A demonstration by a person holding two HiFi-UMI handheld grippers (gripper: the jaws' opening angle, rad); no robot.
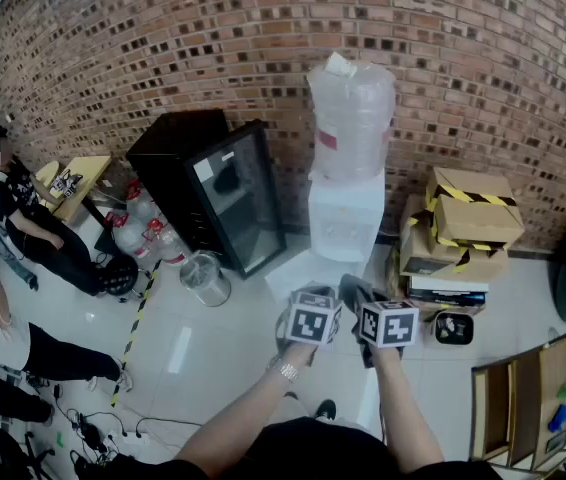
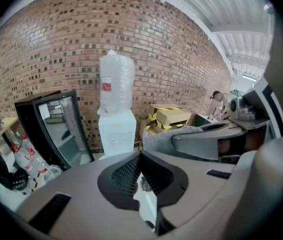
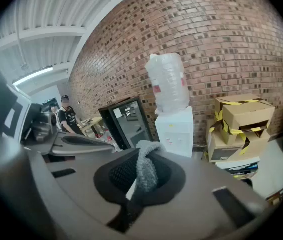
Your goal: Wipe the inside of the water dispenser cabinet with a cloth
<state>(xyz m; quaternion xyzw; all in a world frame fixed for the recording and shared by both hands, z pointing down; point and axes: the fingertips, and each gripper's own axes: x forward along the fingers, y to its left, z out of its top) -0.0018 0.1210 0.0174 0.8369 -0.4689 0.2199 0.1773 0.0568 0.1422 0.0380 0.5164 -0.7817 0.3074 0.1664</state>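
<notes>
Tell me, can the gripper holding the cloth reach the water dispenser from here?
Probably not yet. The right gripper, shut on the cloth, is well short of the water dispenser. Nothing seems to block the way, so stepping closer should do.

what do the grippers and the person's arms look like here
Both the left gripper and the right gripper have smooth grey bodies and black mesh-textured pads. Each carries a white cube with black square markers. The person wears a black top and a silvery watch on the left wrist.

Head view steeply down, gripper views level, all sharing water dispenser (image 1: pixel 346 213)
</notes>
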